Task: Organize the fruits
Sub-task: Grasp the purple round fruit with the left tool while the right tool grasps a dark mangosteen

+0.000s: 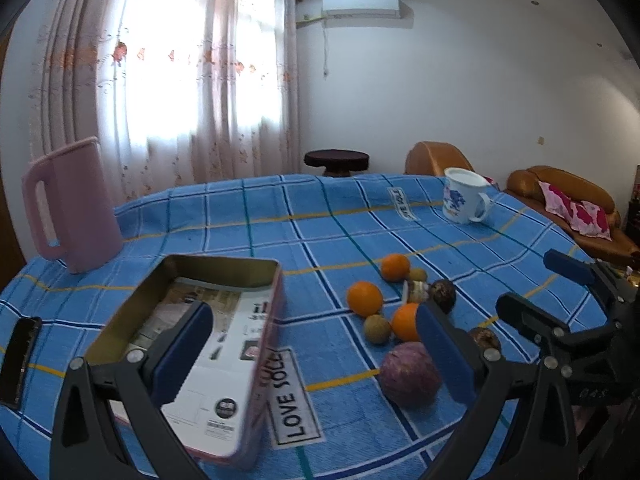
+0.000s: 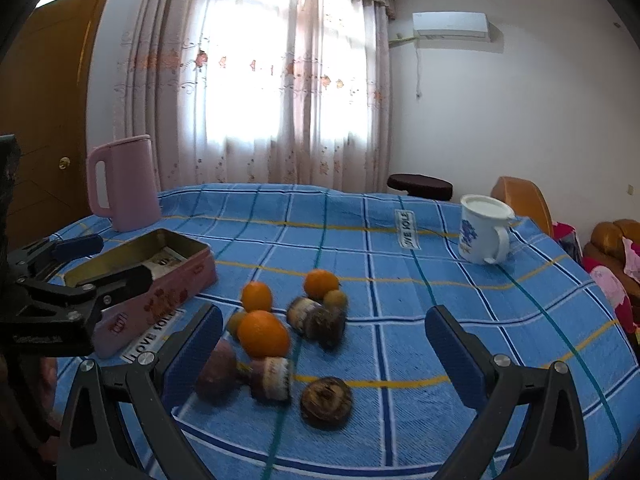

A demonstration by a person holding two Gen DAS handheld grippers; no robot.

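Several fruits lie in a loose cluster on the blue checked tablecloth: three oranges, a purple round fruit, dark brown fruits and small tan ones. An open pink tin lies to their left with only a printed card in it. My left gripper is open, its left finger over the tin and its right finger beside the purple fruit. My right gripper is open above the near side of the cluster, touching nothing. Each gripper shows at the edge of the other's view.
A pink jug stands at the table's far left and a white mug at the far right. A flat black object lies by the left edge. Beyond the table are a dark stool and an orange sofa.
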